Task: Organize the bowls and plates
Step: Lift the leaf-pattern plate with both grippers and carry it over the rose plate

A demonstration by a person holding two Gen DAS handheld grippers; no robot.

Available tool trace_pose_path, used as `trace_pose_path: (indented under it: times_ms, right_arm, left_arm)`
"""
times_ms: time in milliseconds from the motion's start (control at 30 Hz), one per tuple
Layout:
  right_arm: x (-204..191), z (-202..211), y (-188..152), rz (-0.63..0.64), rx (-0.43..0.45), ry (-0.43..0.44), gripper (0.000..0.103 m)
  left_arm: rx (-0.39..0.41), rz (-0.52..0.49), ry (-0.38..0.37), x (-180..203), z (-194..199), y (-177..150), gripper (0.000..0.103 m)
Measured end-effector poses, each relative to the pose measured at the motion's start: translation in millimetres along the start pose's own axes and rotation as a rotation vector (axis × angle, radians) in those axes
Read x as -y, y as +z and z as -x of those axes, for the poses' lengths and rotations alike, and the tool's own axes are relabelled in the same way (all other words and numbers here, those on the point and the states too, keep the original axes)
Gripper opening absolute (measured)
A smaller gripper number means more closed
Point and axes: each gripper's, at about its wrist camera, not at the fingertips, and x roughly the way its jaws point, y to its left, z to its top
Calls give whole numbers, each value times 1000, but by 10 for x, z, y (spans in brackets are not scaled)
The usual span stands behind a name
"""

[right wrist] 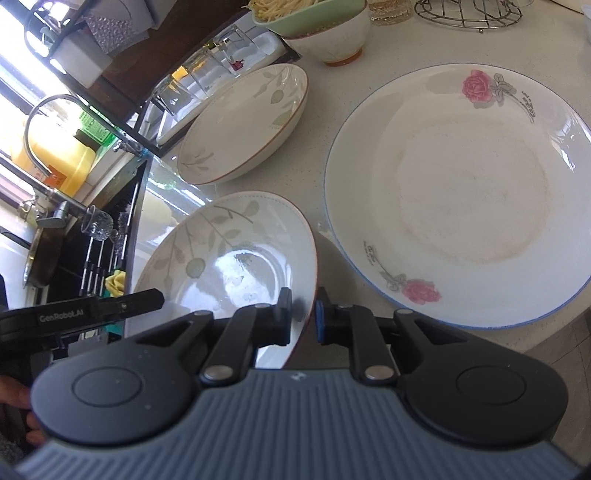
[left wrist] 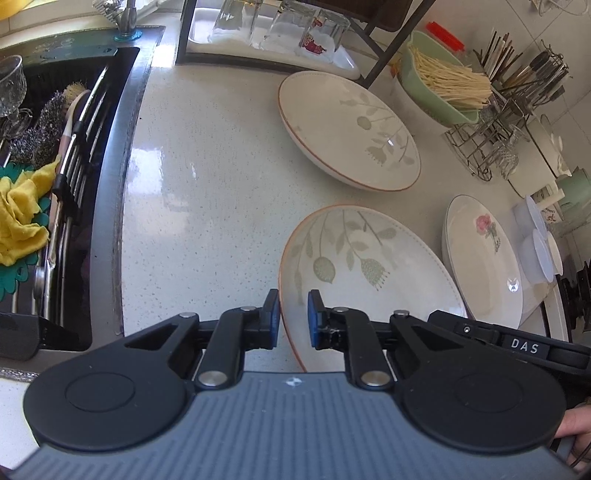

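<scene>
A cream plate with green leaf print point(left wrist: 369, 266) point(right wrist: 229, 258) sits nearest on the speckled counter, tilted with its right edge raised. My left gripper point(left wrist: 293, 317) is shut on its near left rim. My right gripper point(right wrist: 303, 314) is shut on its near right rim. A second leaf-print plate point(left wrist: 347, 129) point(right wrist: 243, 122) lies farther back. A larger white plate with pink roses point(left wrist: 484, 258) point(right wrist: 461, 192) lies to the right, flat on the counter.
A dark sink point(left wrist: 74, 184) with a yellow cloth point(left wrist: 18, 218) and scrubbers is at the left. Upturned glasses point(left wrist: 280, 26) stand on a white tray at the back. A green bowl of sticks point(left wrist: 439, 81) and a wire rack point(left wrist: 480, 147) crowd the right.
</scene>
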Motion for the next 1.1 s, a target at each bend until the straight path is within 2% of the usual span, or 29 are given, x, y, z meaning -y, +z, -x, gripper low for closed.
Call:
trace_pose_path:
  times_ms: [567, 867, 1100]
  right_arm:
    - [-28, 508, 245, -58, 11, 41, 16]
    - [219, 726, 345, -56, 45, 43, 16]
    - [509, 797, 409, -39, 48, 39, 16]
  left_arm:
    - [-8, -66, 9, 530, 504, 342, 17]
    - [-10, -37, -52, 827, 479, 349, 17]
    - [-6, -21, -41, 1128, 342, 269, 18]
